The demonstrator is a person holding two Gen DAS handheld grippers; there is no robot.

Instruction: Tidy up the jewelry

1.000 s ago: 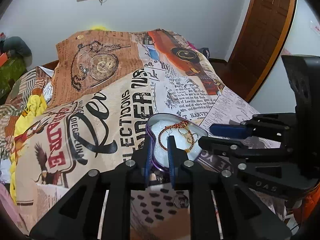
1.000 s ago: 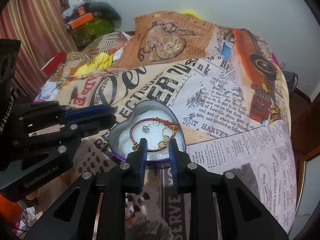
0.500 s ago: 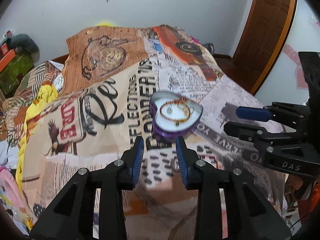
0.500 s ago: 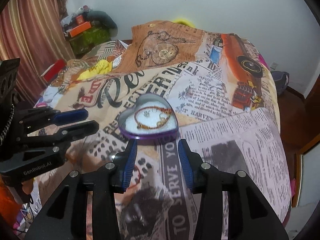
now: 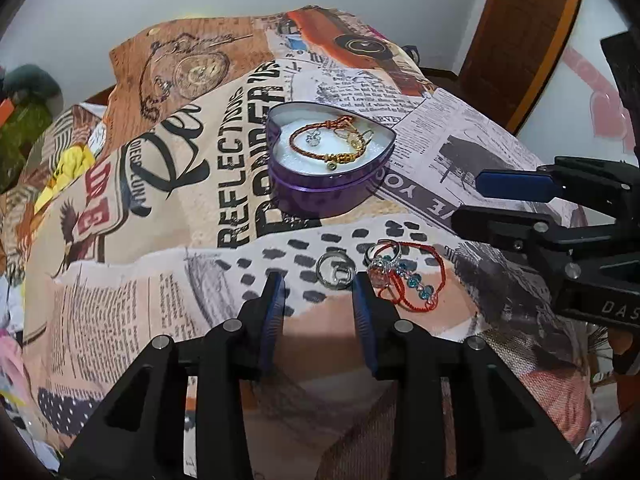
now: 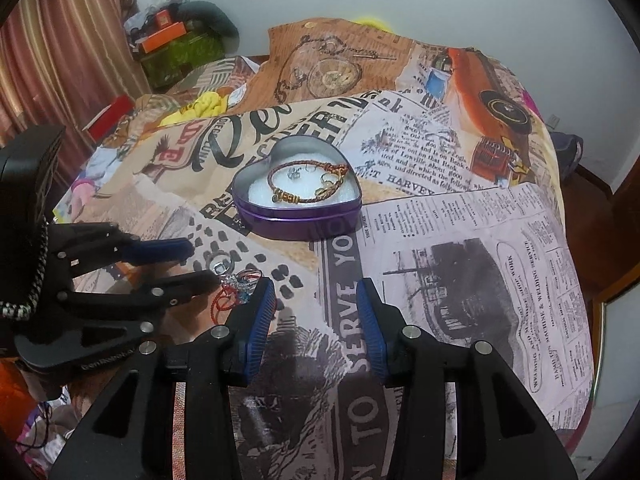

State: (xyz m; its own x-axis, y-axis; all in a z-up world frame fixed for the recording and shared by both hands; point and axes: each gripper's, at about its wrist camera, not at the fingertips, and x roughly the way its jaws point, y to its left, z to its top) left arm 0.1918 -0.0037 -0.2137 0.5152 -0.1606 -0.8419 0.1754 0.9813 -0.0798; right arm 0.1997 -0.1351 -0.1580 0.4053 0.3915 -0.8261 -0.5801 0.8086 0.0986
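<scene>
A purple heart-shaped tin (image 5: 304, 196) (image 6: 296, 226) sits open on the printed bedspread, with a braided orange-gold bracelet (image 5: 320, 155) (image 6: 306, 199) and small silver and gold pieces on its white lining. In front of it lie a silver ring (image 5: 335, 271), a red cord bracelet with blue beads (image 5: 416, 284) and another ring. My left gripper (image 5: 318, 290) is open and empty, just short of the silver ring. My right gripper (image 6: 316, 300) is open and empty, nearer than the tin, to the right of the loose jewelry (image 6: 236, 288).
The bedspread (image 6: 460, 240) drops off at its right edge toward a wooden floor. A wooden door (image 5: 520, 28) stands at the back right. Boxes and clutter (image 6: 176, 44) sit by the curtain at the back left.
Both grippers have pulled back from the tin and opened wider. The loose rings and red bracelet in front of the tin have come into view.
</scene>
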